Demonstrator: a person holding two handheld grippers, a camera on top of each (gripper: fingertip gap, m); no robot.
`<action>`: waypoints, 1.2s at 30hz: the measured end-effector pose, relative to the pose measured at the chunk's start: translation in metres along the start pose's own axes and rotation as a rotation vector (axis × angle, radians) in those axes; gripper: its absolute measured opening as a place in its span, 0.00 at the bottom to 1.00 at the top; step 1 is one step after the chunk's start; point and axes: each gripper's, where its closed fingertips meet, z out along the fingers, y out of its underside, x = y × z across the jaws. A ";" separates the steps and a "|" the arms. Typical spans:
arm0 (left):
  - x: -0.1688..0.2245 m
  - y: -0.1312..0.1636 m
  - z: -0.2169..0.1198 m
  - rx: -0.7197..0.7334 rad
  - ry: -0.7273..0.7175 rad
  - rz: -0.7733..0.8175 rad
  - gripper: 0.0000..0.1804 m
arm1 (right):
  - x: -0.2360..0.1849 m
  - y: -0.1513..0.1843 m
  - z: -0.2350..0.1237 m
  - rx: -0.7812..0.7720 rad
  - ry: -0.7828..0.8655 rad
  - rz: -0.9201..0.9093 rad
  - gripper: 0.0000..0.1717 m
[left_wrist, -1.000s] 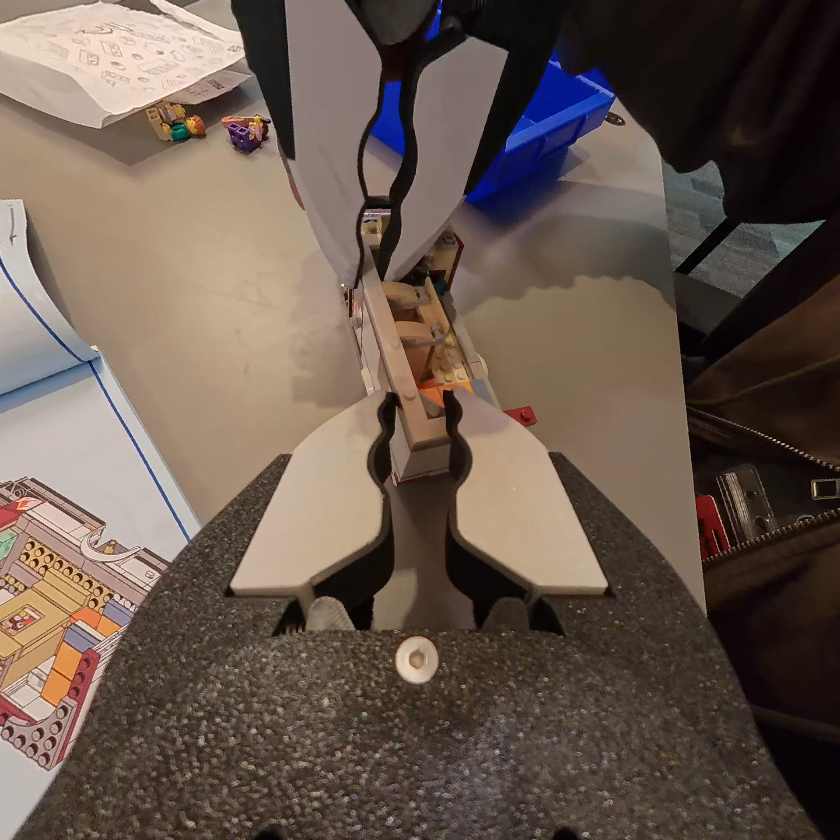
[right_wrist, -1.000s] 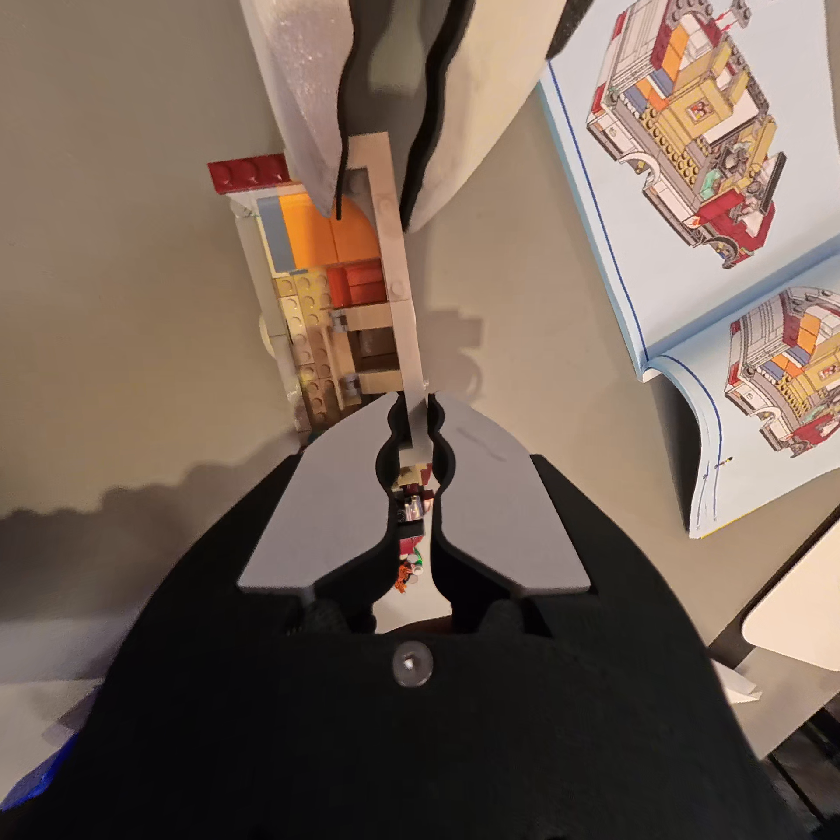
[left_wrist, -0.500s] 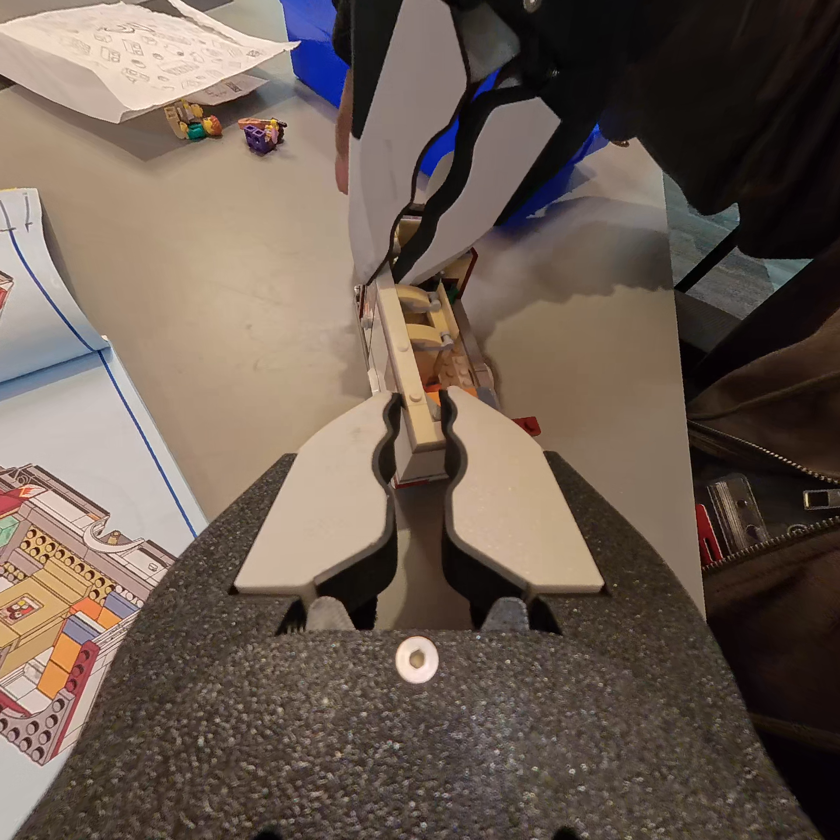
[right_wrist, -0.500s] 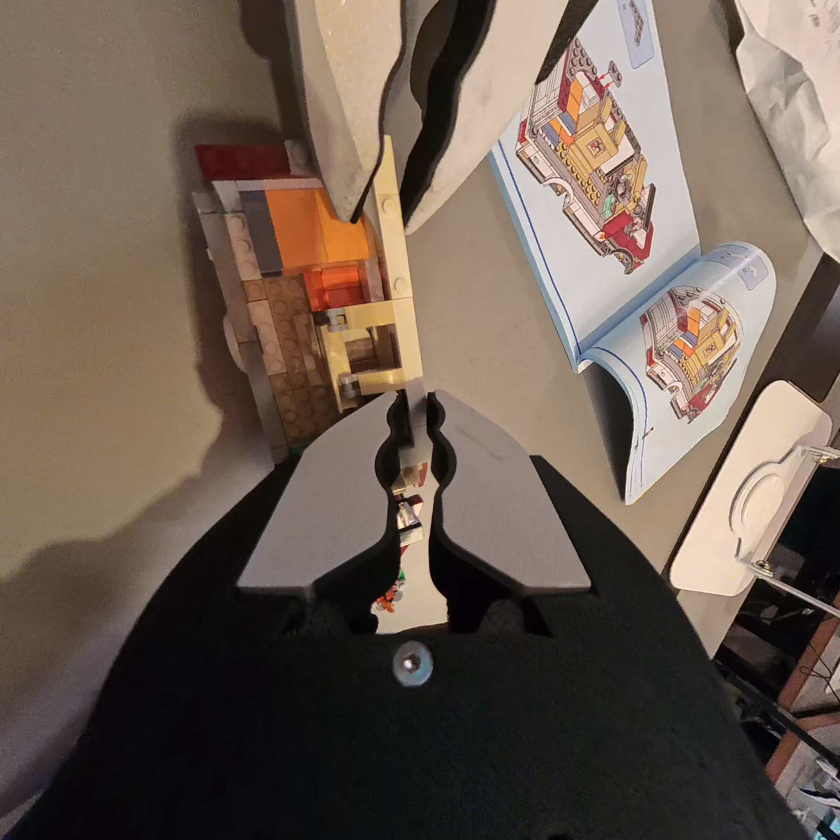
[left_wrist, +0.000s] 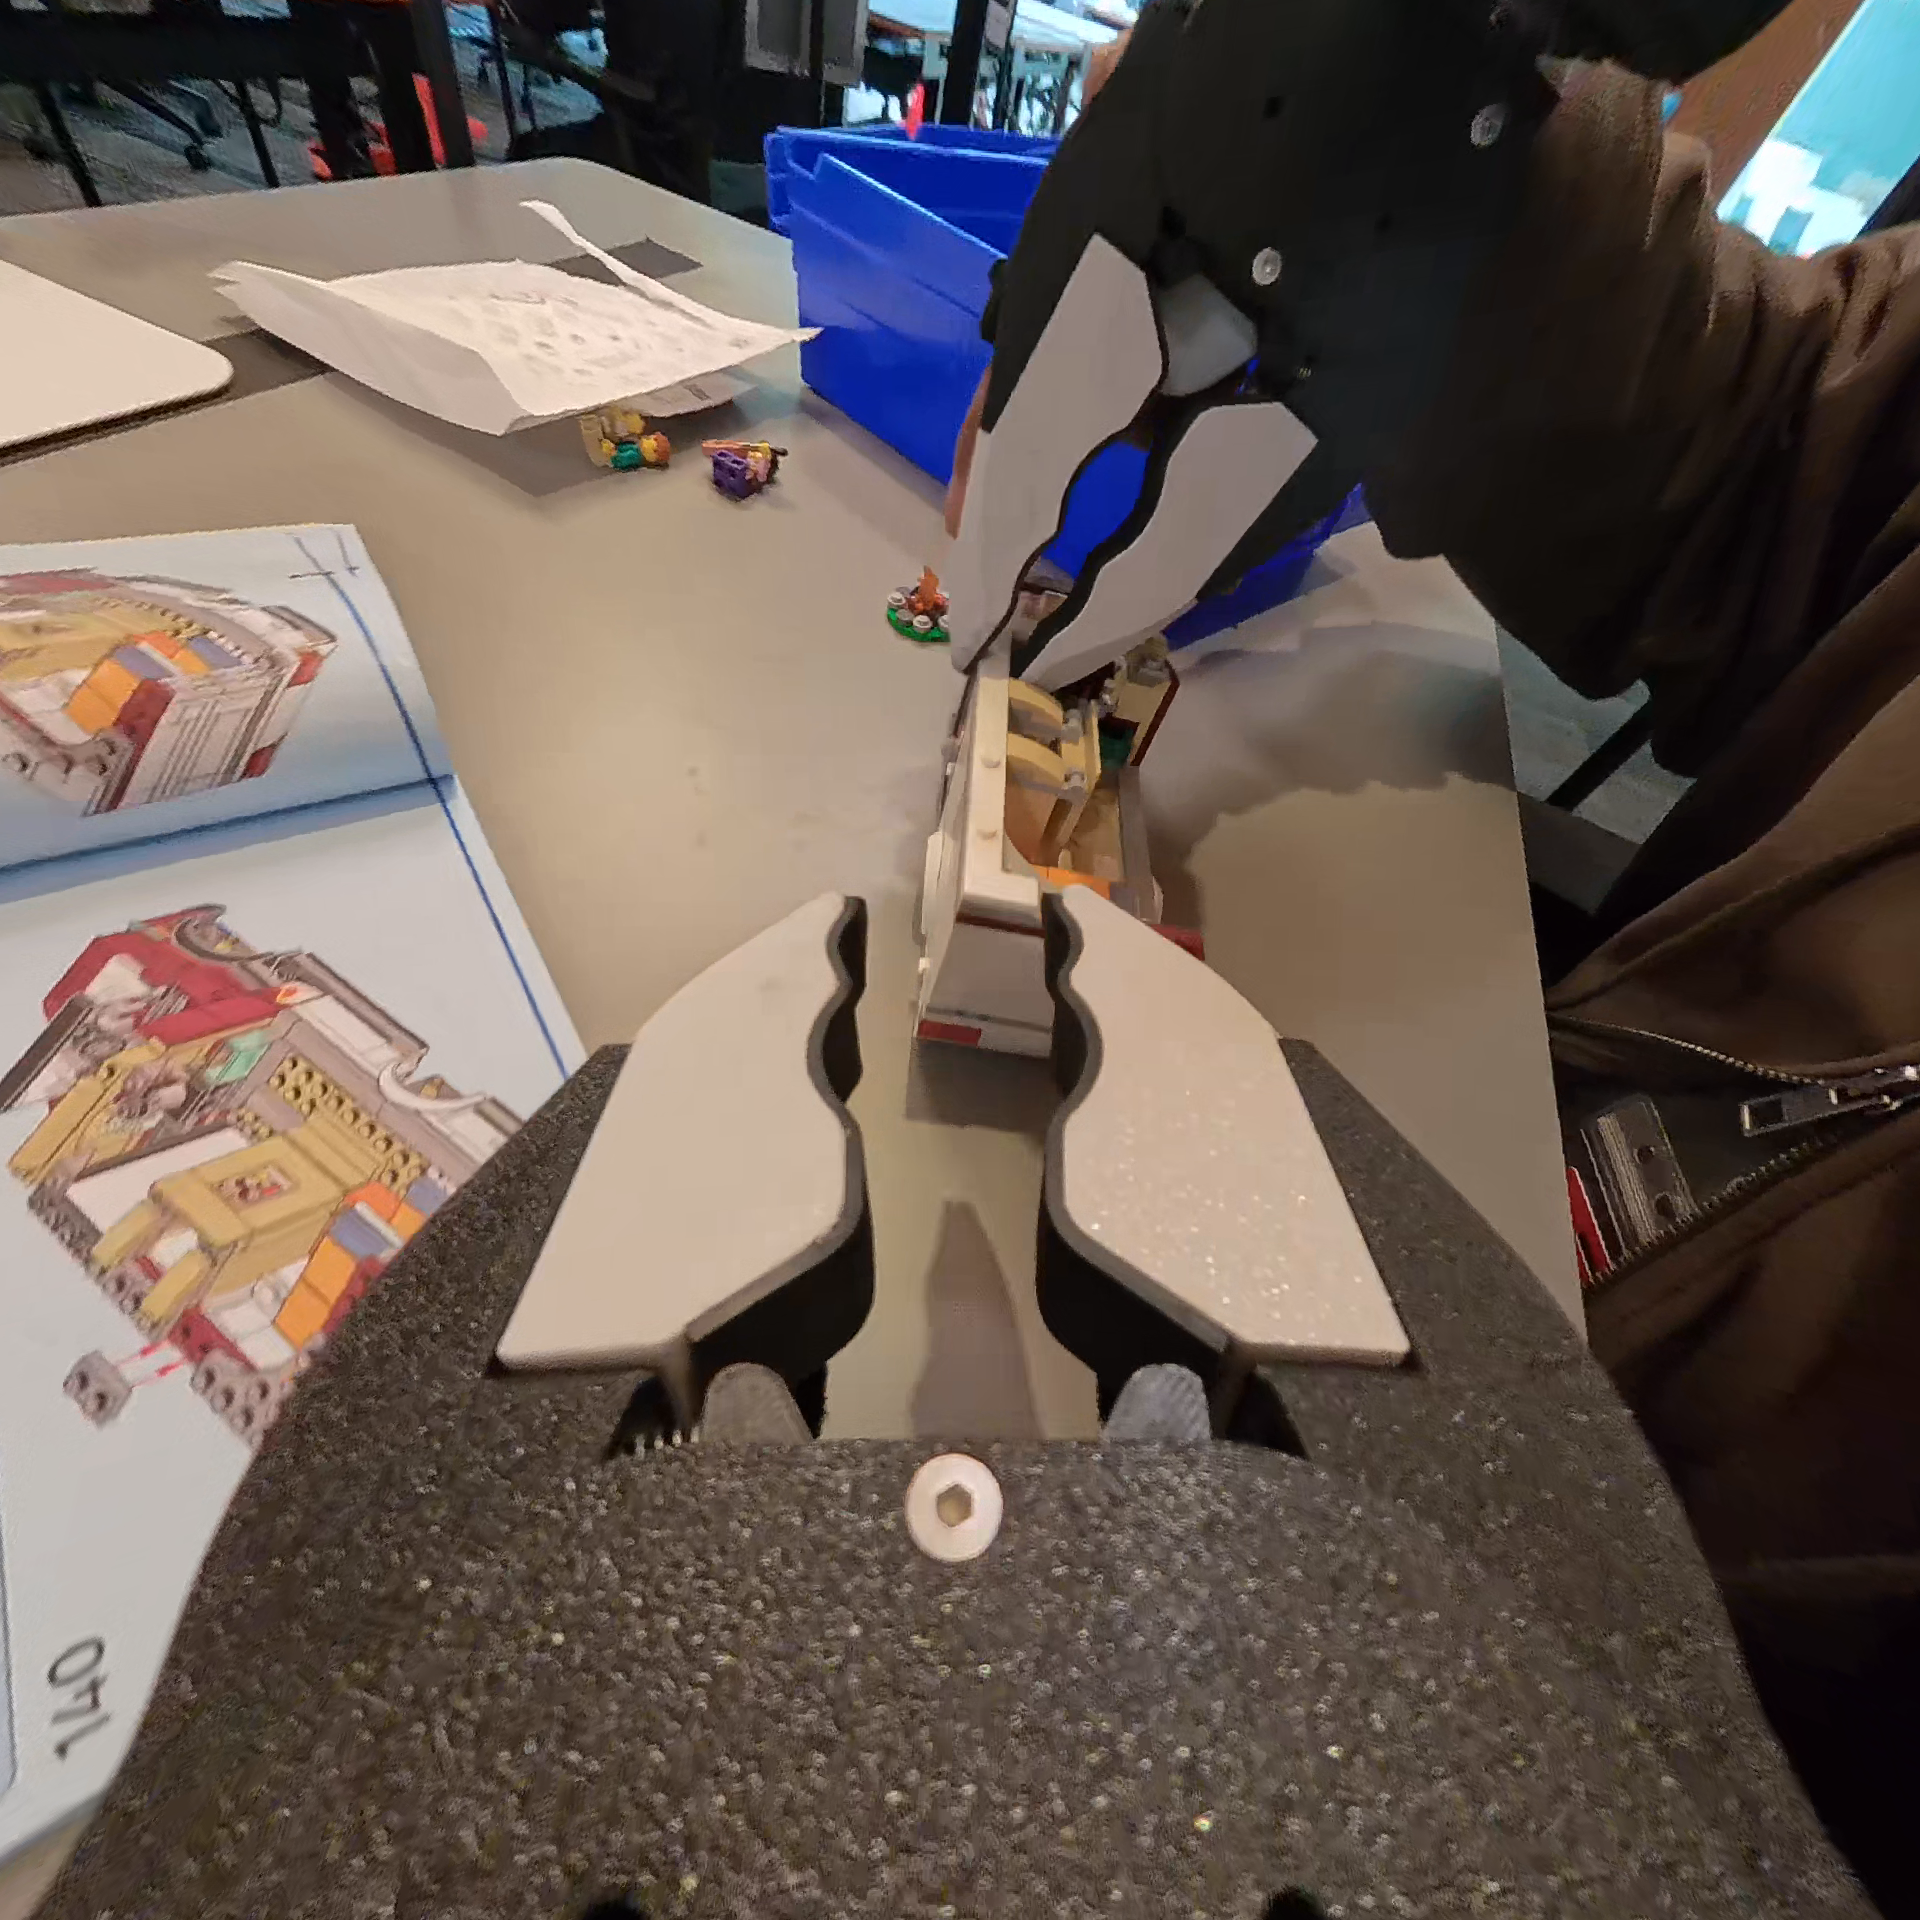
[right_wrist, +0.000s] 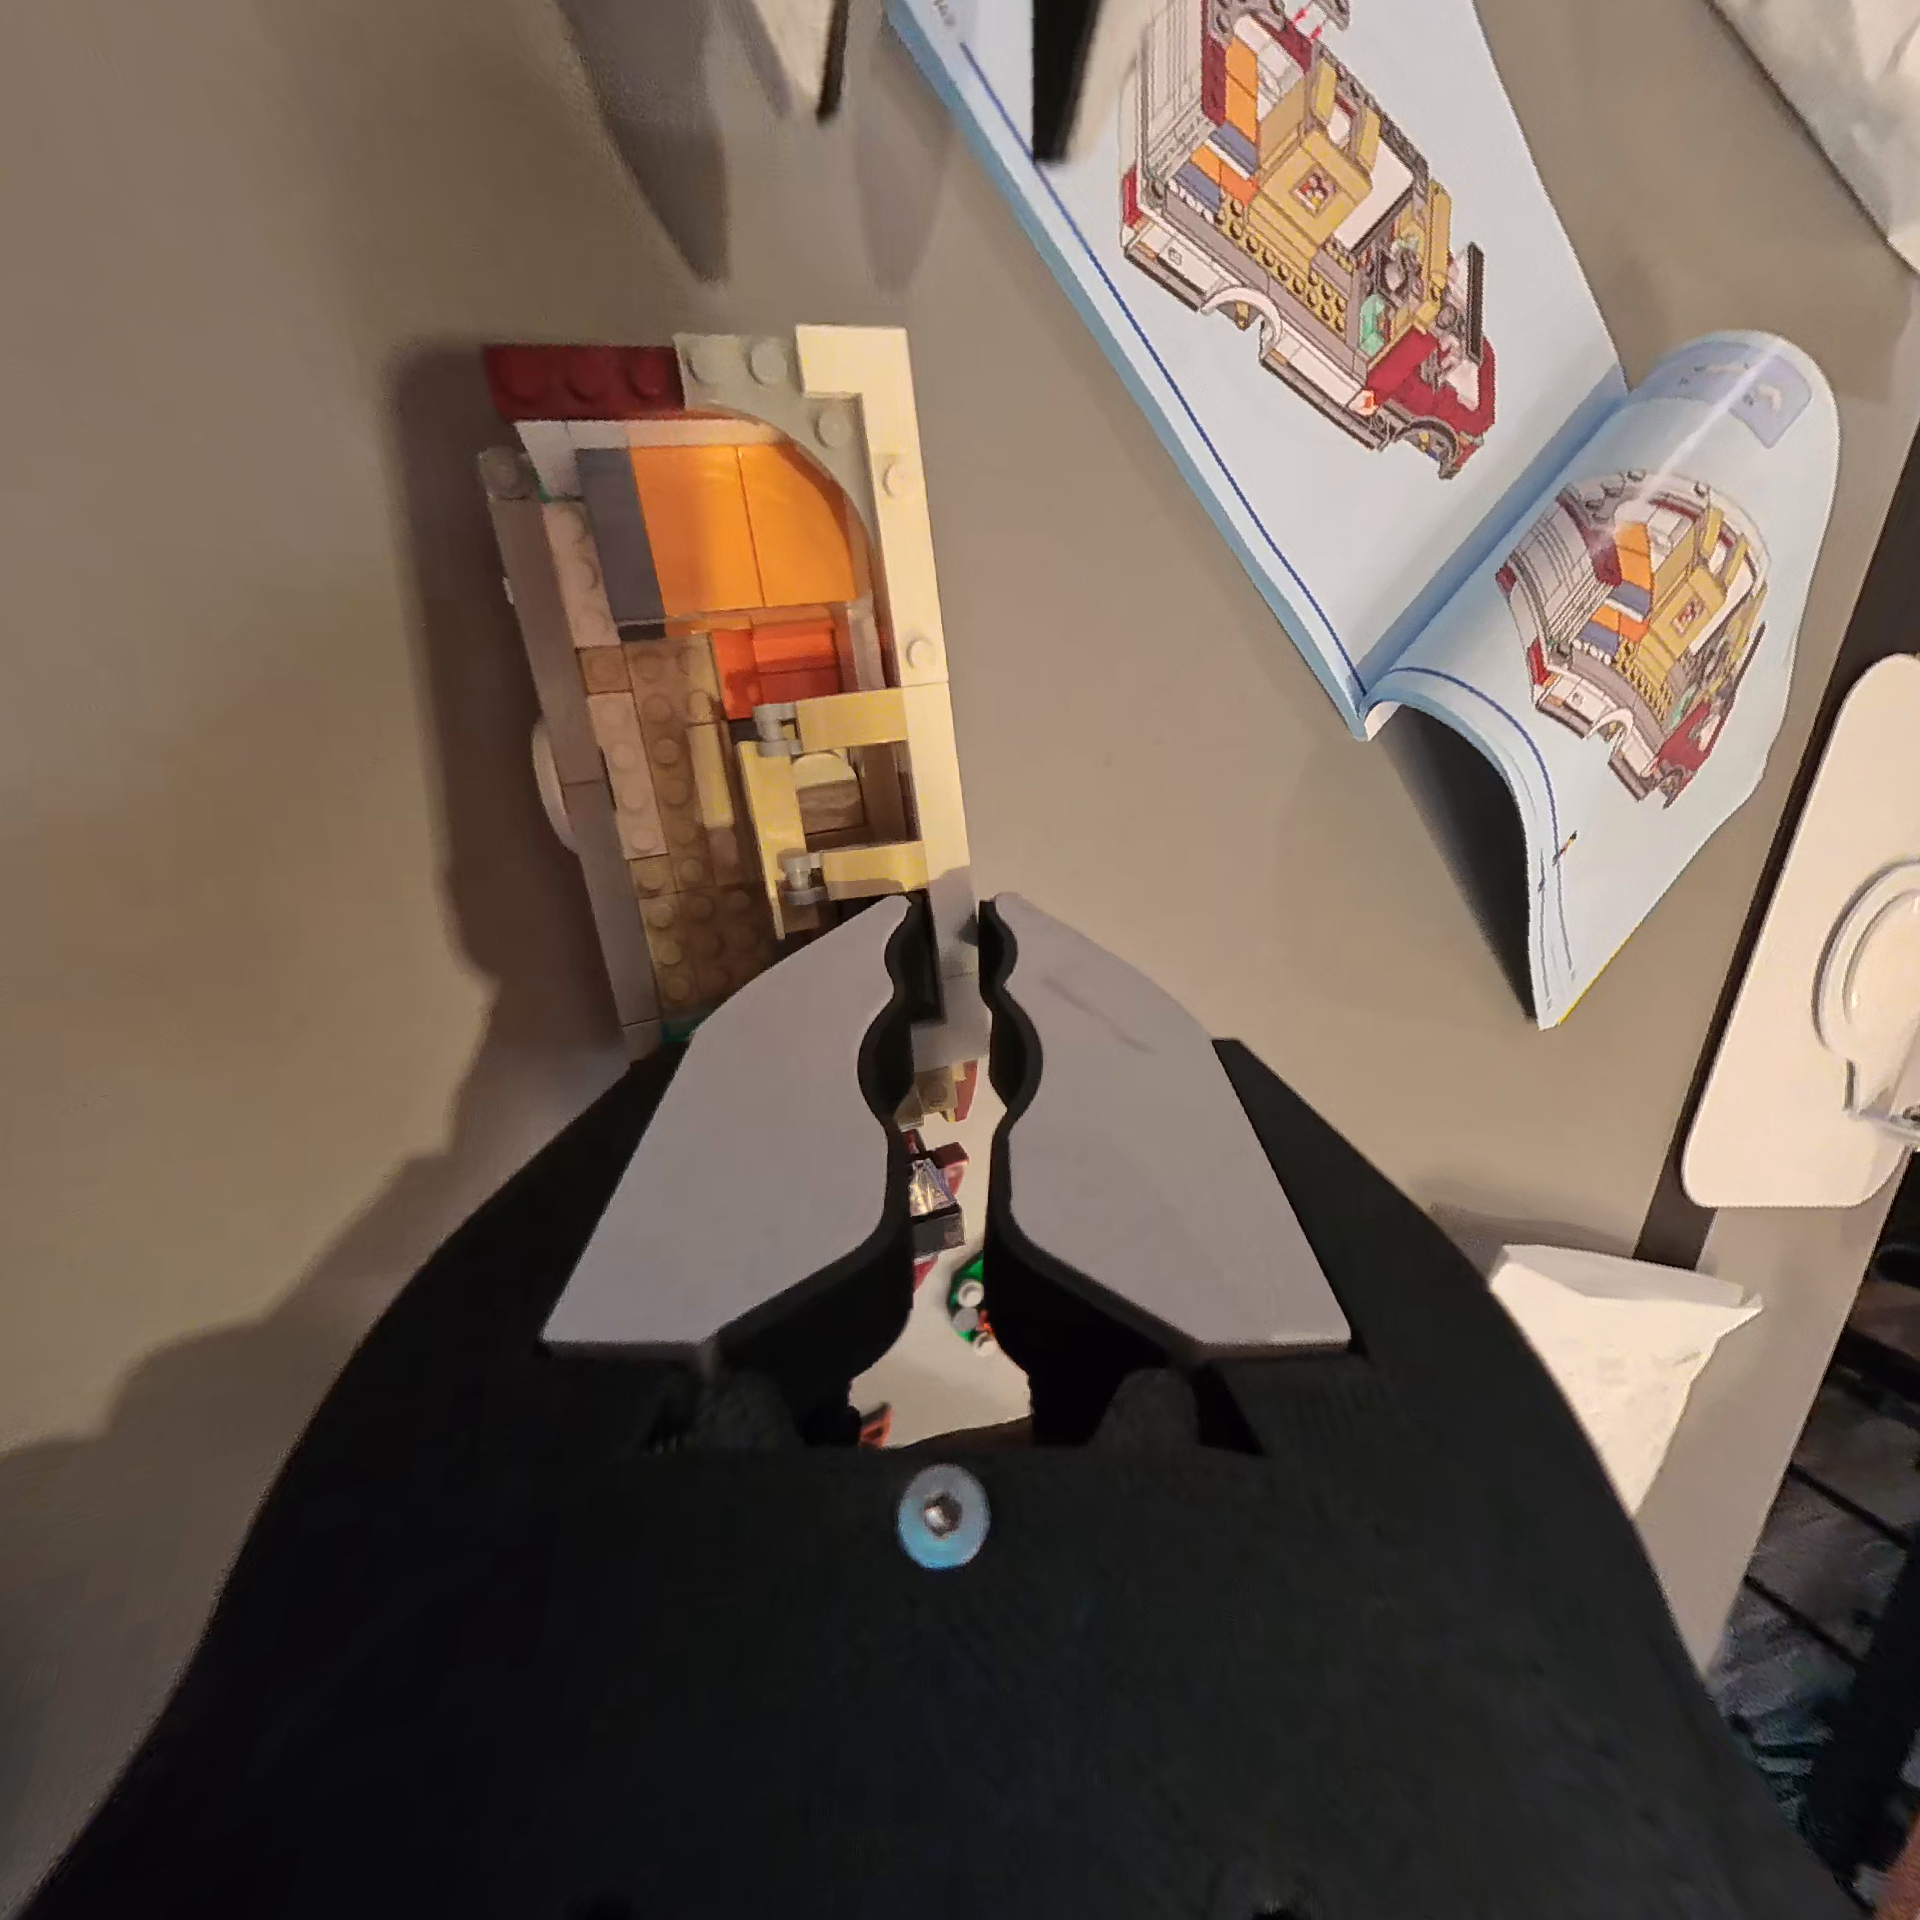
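Note:
A half-built brick model (left_wrist: 1049, 769) with white walls and a tan and orange inside lies on the grey table (left_wrist: 675, 727). My left gripper (left_wrist: 951, 914) is open. The model's near white end stands between its pads, and the left pad is clear of it. My right gripper (left_wrist: 1003, 660) reaches down from the far side and is shut on the far end of the model's white wall. In the right wrist view the right gripper (right_wrist: 951, 914) pinches that thin white wall strip of the model (right_wrist: 727, 582) between both pads.
An open instruction booklet (left_wrist: 208, 935) lies at the left and also shows in the right wrist view (right_wrist: 1299, 312). A blue bin (left_wrist: 883, 312), a white paper sheet (left_wrist: 499, 322) and small brick figures (left_wrist: 629, 447) lie farther back. A brown jacket (left_wrist: 1714, 935) is at the right. Tip to tip, the grippers are about 11 cm apart.
My left gripper has opened and let go of the model's near end, and has drawn back a little. The right gripper keeps its hold on the white wall.

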 end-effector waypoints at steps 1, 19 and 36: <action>-0.001 0.002 -0.004 0.017 -0.004 -0.011 0.18 | -0.001 0.000 0.000 0.000 0.002 0.020 0.05; 0.011 0.005 -0.005 0.139 -0.047 -0.192 0.20 | -0.019 -0.015 -0.004 0.117 -0.036 0.130 0.05; 0.012 0.023 0.005 0.034 -0.241 -0.261 0.22 | -0.019 -0.019 -0.004 0.209 -0.025 0.322 0.05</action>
